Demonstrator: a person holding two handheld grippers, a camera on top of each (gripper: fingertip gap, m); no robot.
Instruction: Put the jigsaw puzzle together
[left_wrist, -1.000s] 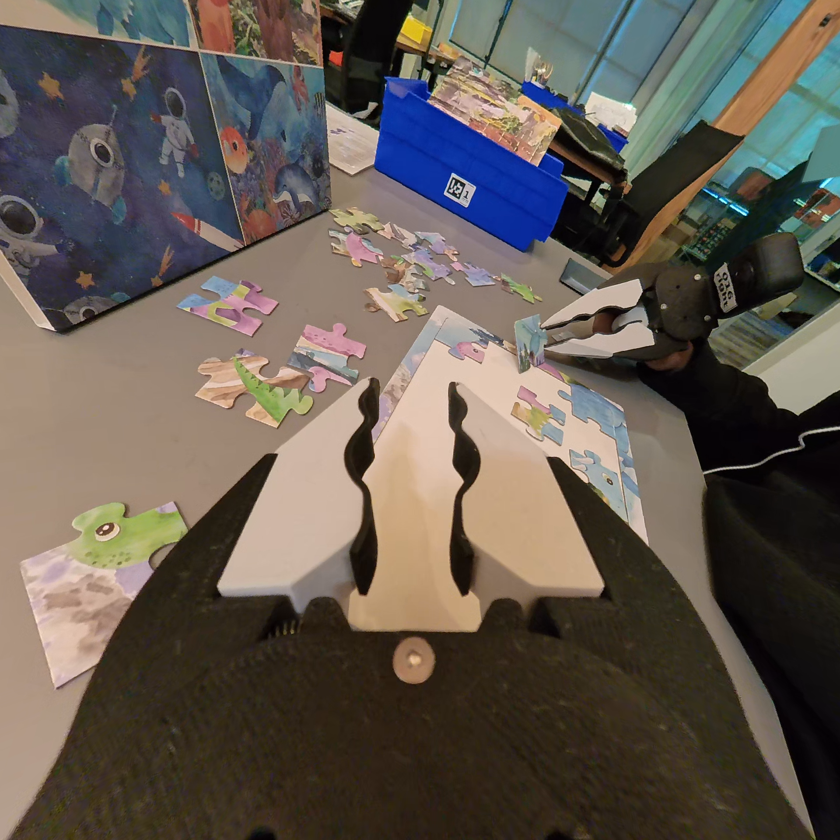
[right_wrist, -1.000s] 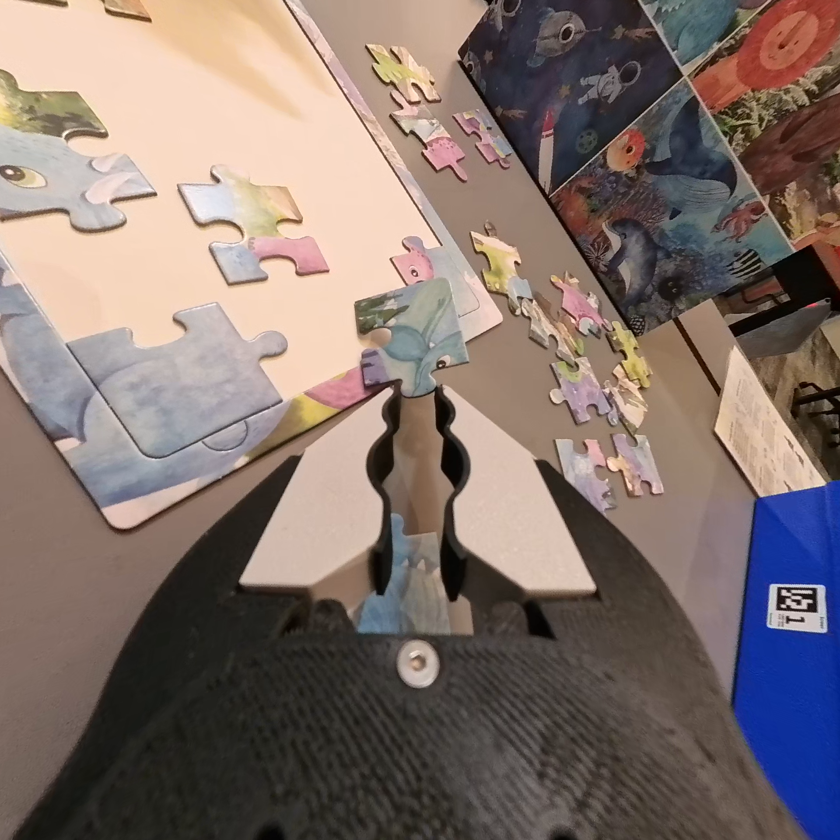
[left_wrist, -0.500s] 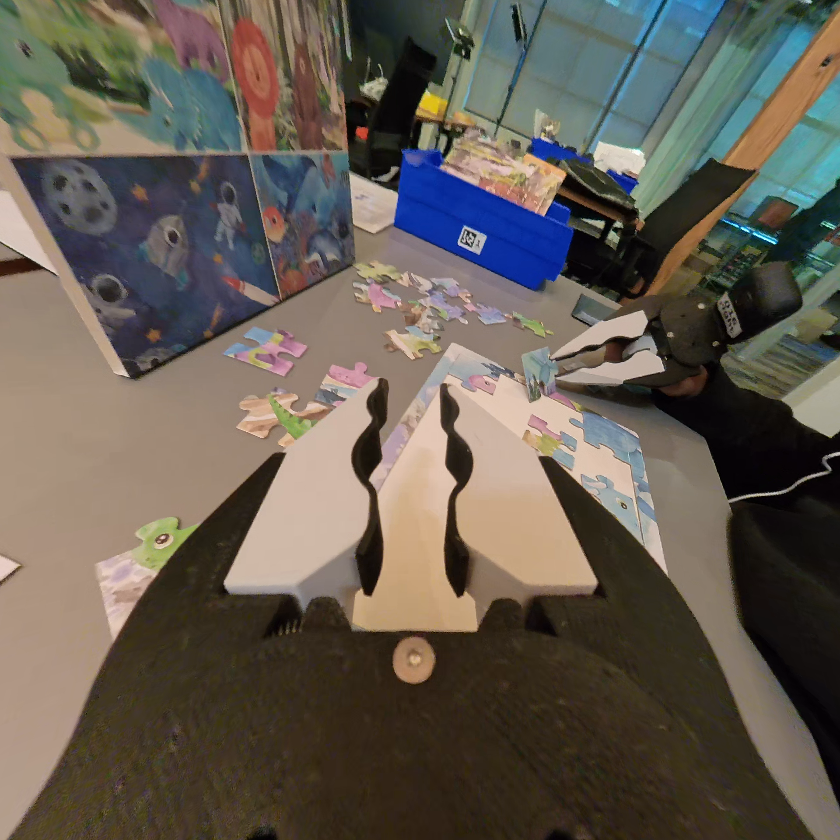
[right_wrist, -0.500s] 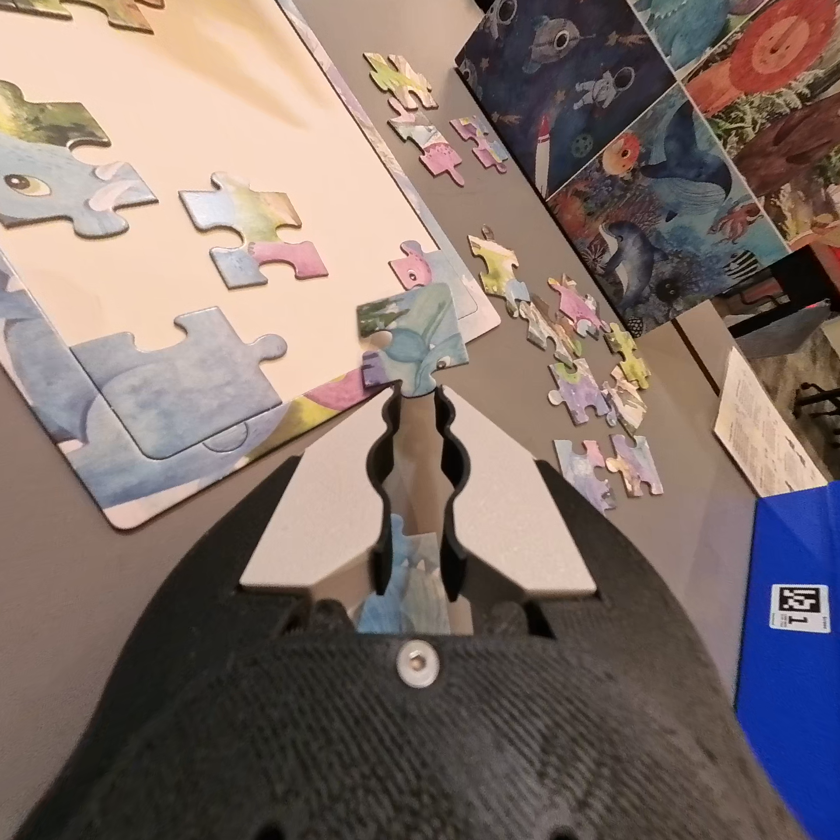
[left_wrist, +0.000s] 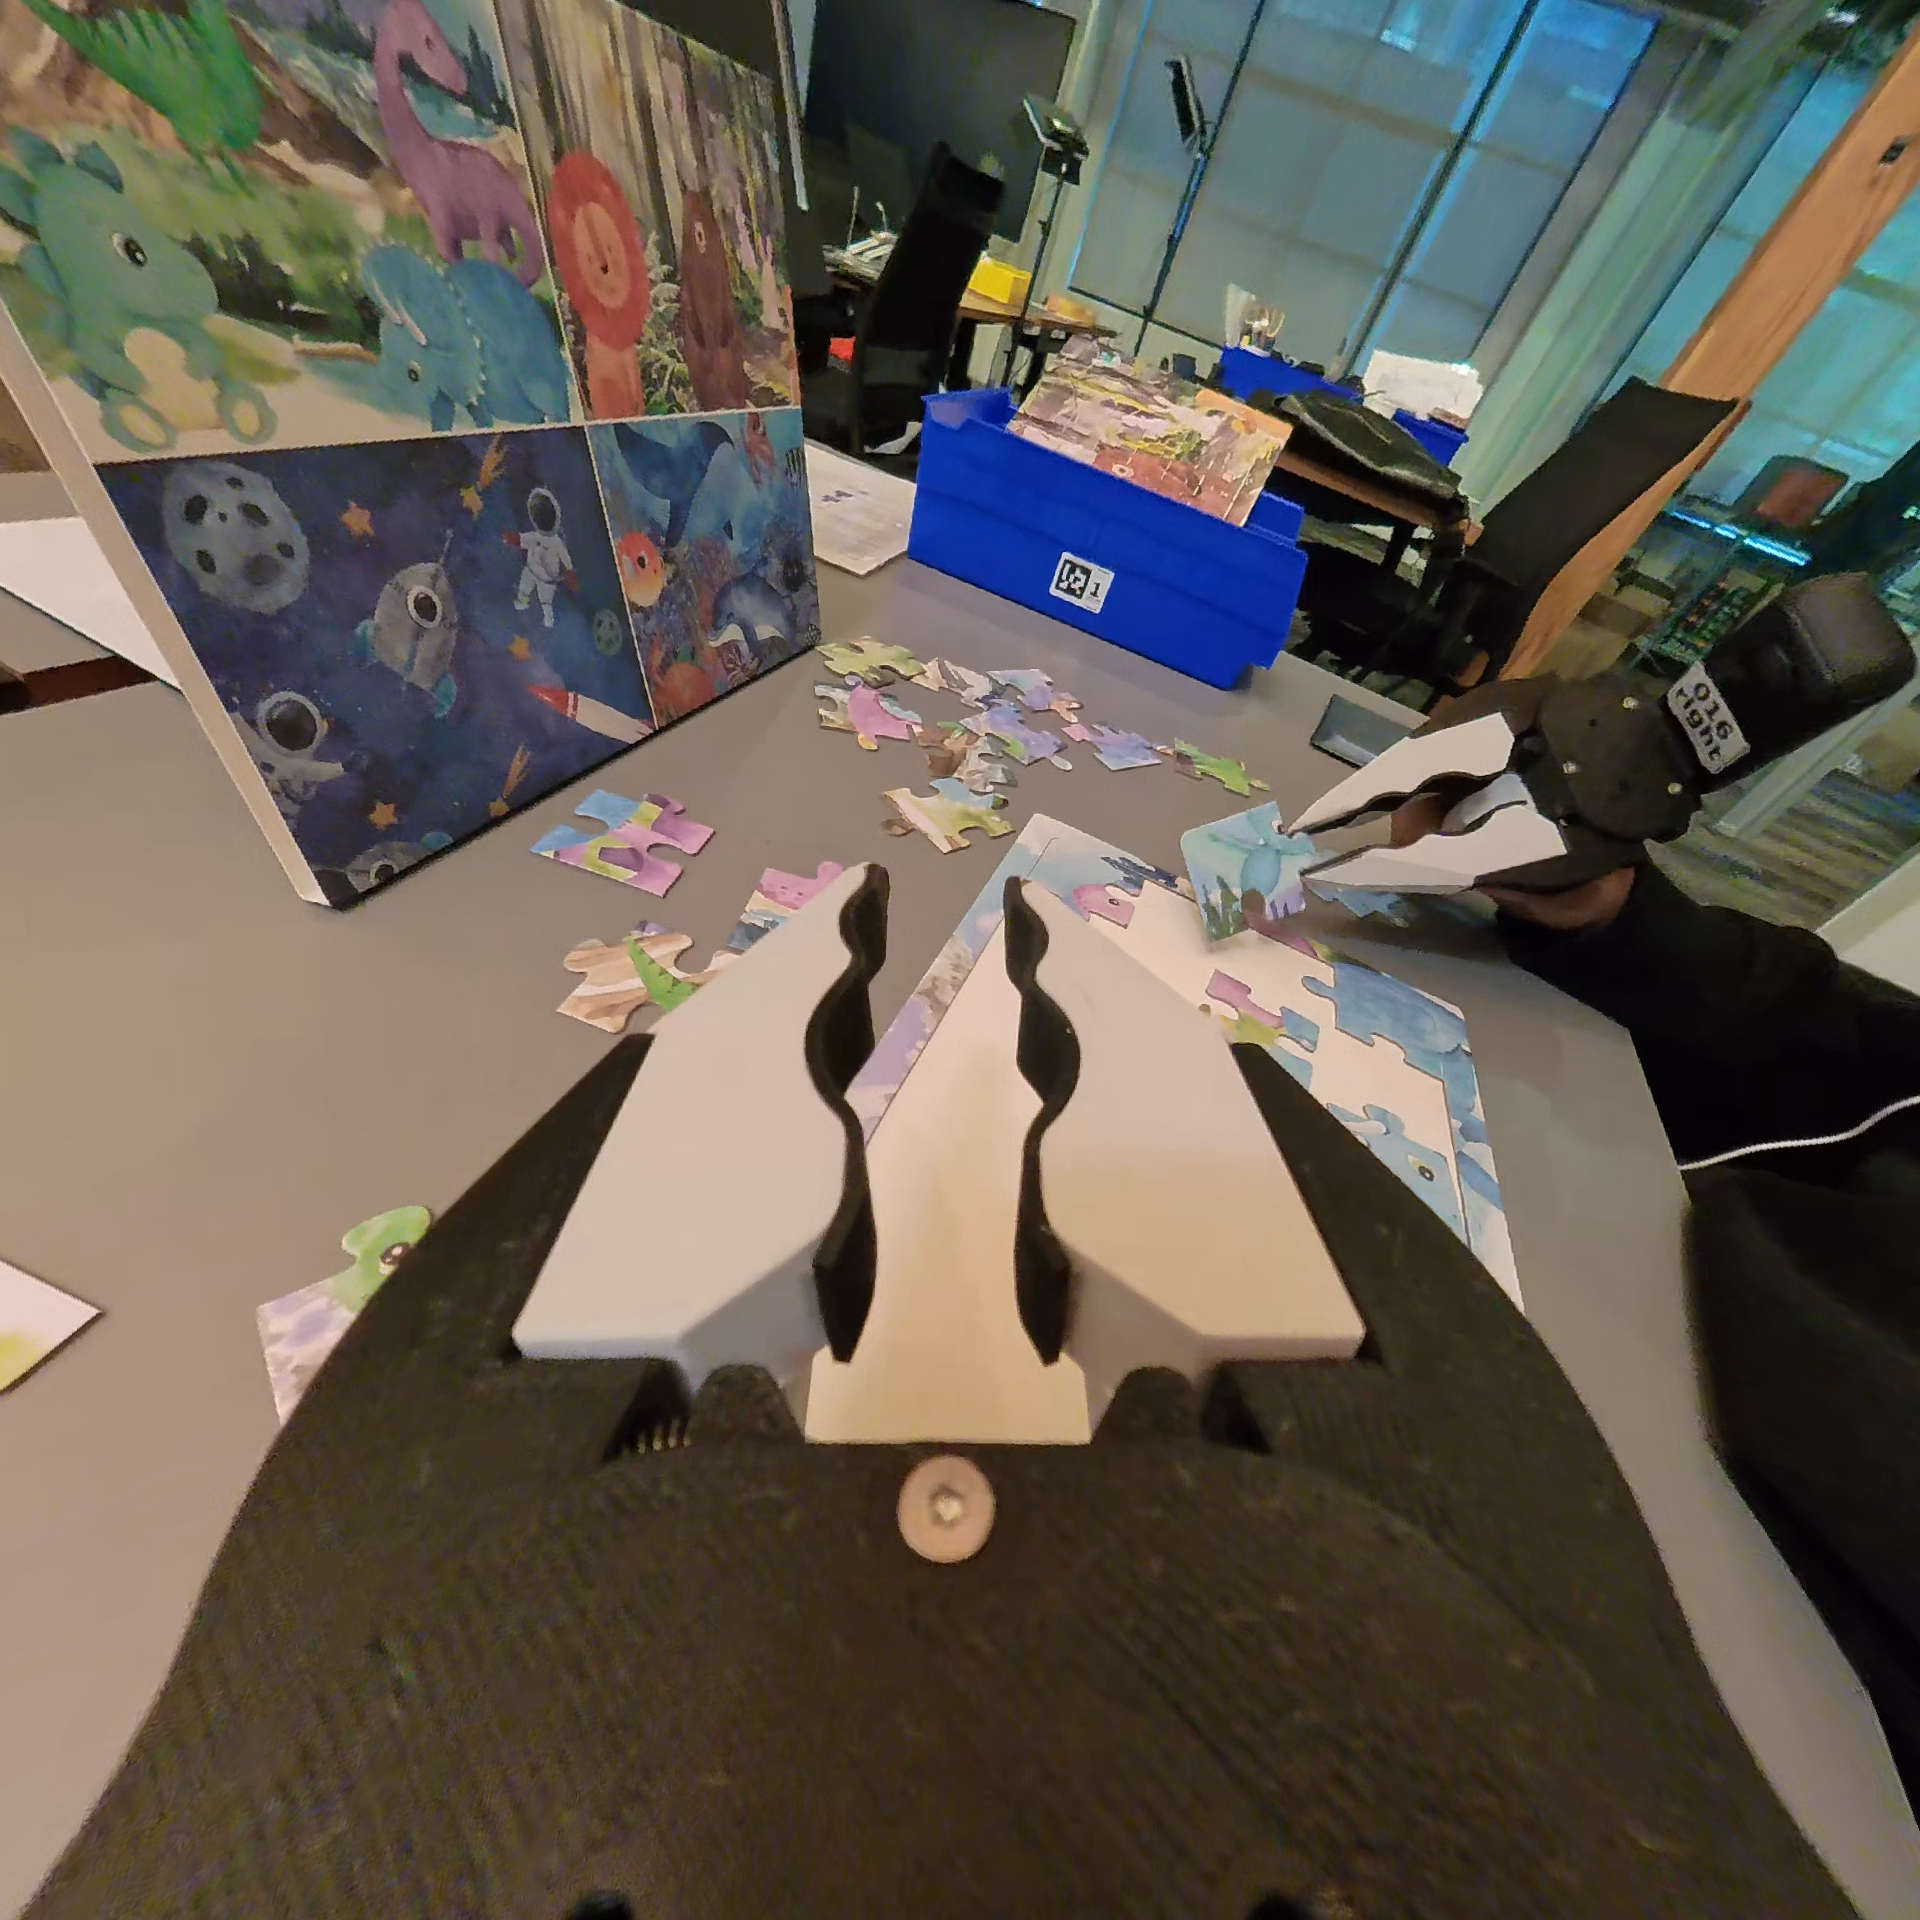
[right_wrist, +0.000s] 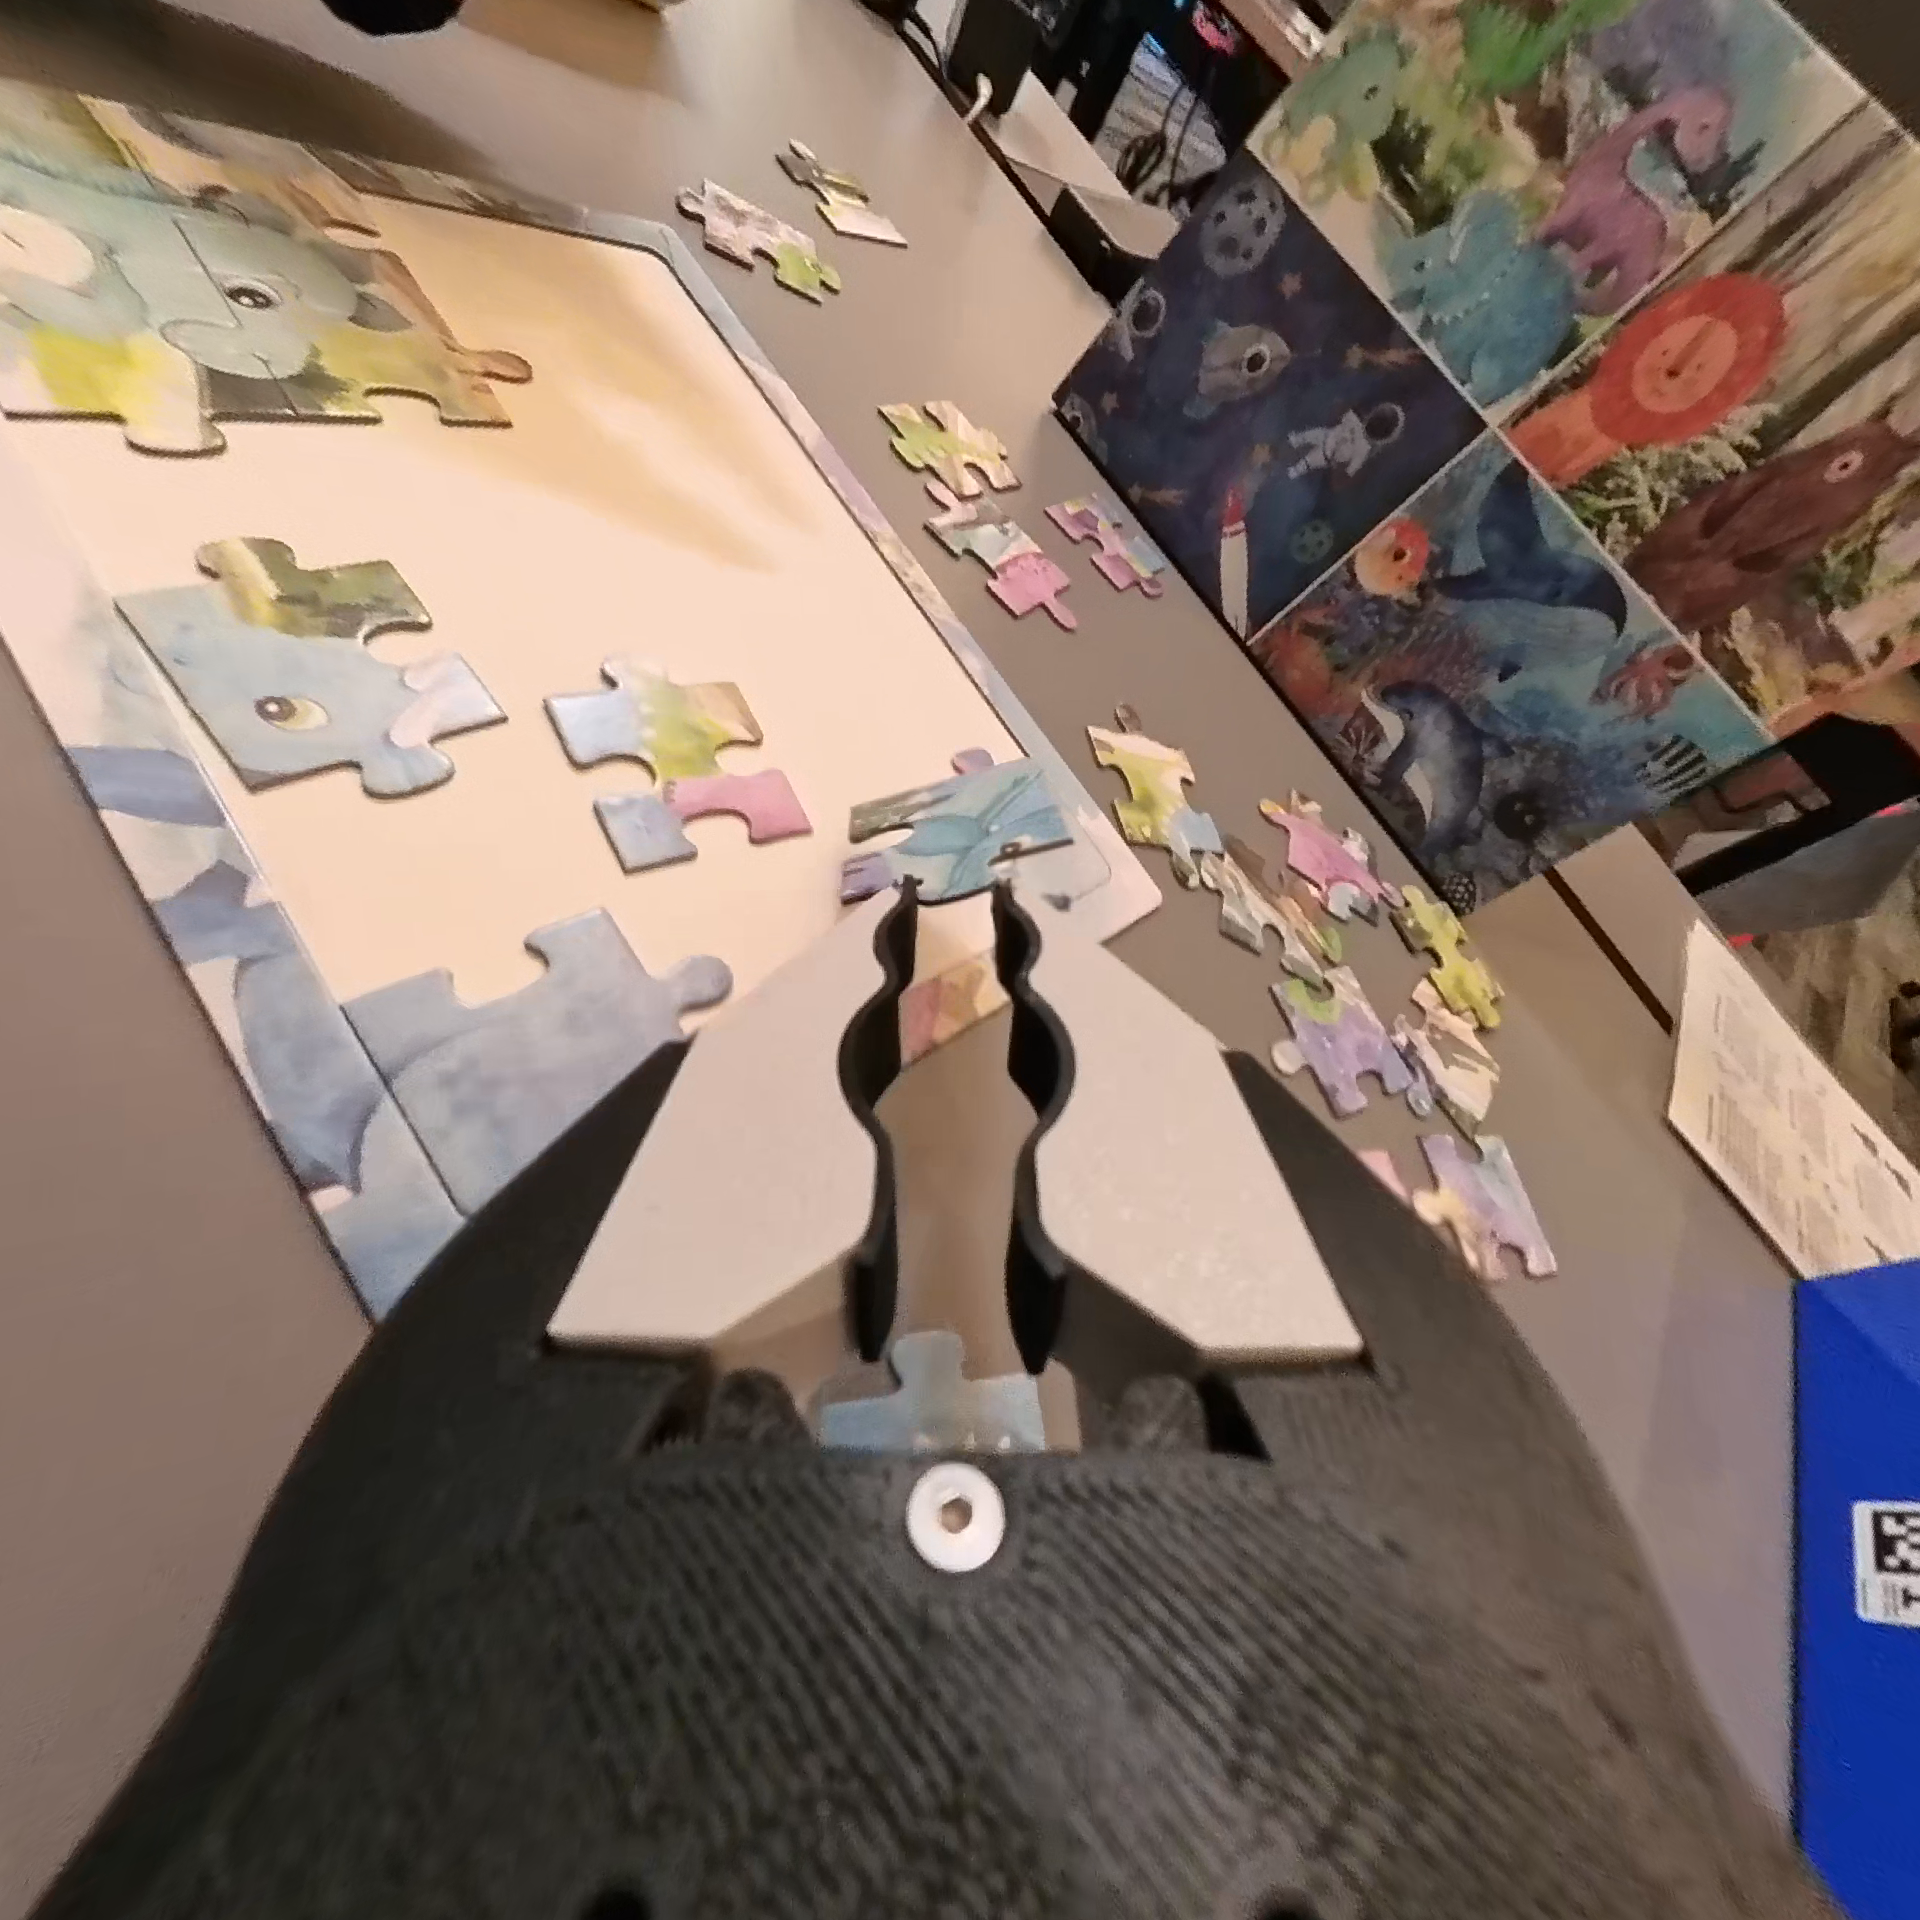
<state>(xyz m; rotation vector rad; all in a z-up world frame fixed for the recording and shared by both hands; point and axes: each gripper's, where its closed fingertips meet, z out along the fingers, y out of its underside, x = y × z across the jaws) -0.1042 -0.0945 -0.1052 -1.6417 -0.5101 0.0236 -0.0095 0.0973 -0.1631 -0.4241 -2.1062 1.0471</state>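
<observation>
My right gripper (right_wrist: 953, 896) is clamped on a blue puzzle piece (right_wrist: 961, 831) whose near edge my fingertips hide, while my left gripper (left_wrist: 943, 894) gapes empty.

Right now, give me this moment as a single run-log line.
right gripper: shut on blue puzzle piece, held above puzzle tray | left gripper: open, empty | loose pieces: on table

Dim indoor light, fisheye bending at edges, right wrist view motion-blurred.
</observation>
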